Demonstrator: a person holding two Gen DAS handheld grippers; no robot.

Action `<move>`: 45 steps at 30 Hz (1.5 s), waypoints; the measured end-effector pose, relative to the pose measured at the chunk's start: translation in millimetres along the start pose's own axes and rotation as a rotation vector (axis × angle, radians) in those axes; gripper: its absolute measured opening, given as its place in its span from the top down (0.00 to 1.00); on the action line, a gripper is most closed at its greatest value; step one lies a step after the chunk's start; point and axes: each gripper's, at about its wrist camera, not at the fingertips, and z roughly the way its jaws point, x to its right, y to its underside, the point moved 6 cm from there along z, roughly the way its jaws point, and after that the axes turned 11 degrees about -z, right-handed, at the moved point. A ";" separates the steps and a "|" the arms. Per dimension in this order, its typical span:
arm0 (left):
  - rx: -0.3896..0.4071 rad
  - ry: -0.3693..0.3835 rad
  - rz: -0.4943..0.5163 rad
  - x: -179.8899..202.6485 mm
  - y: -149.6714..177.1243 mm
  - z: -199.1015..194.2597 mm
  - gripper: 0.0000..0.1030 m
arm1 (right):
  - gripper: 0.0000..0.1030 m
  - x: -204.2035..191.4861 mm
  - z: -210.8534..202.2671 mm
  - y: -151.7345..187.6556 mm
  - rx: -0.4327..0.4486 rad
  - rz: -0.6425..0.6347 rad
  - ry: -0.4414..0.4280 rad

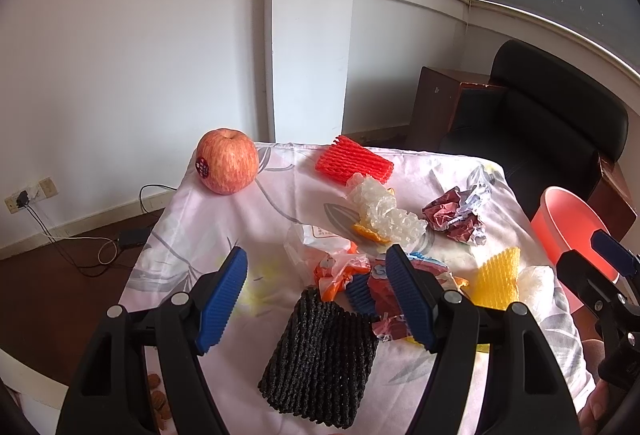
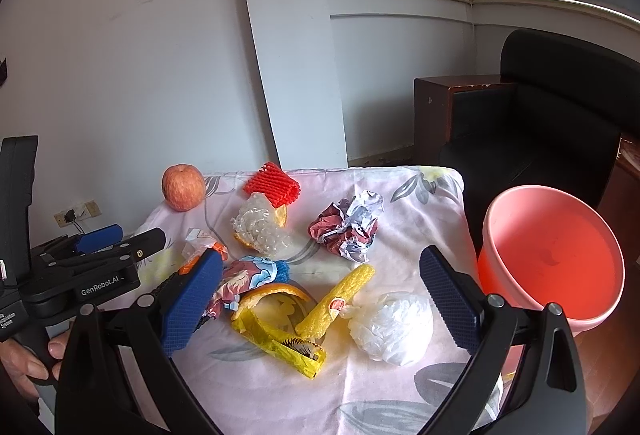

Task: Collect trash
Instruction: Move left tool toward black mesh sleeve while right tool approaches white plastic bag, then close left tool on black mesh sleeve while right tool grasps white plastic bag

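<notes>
Trash lies scattered on a floral tablecloth (image 1: 224,235). My left gripper (image 1: 316,299) is open and empty above a black foam net (image 1: 320,351). Around it lie orange wrappers (image 1: 340,271), a red foam net (image 1: 354,163), bubble wrap (image 1: 384,211) and a crumpled maroon wrapper (image 1: 456,217). My right gripper (image 2: 320,299) is open and empty over a yellow foam net (image 2: 340,301), a white plastic bag (image 2: 394,327), a yellow wrapper (image 2: 280,343) and orange peel (image 2: 276,293). A pink bin (image 2: 552,255) stands off the table's right edge.
A red apple (image 1: 227,161) sits at the table's far left corner. A black armchair (image 1: 552,123) and a brown cabinet (image 1: 436,107) stand behind the table. Cables and a wall socket (image 1: 30,197) are on the left floor. Nuts (image 1: 160,399) lie near the front left.
</notes>
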 end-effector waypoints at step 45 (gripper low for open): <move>-0.220 0.114 0.062 -54.1 60.9 -9.5 0.92 | 0.38 53.5 34.5 67.4 -0.173 0.124 -0.095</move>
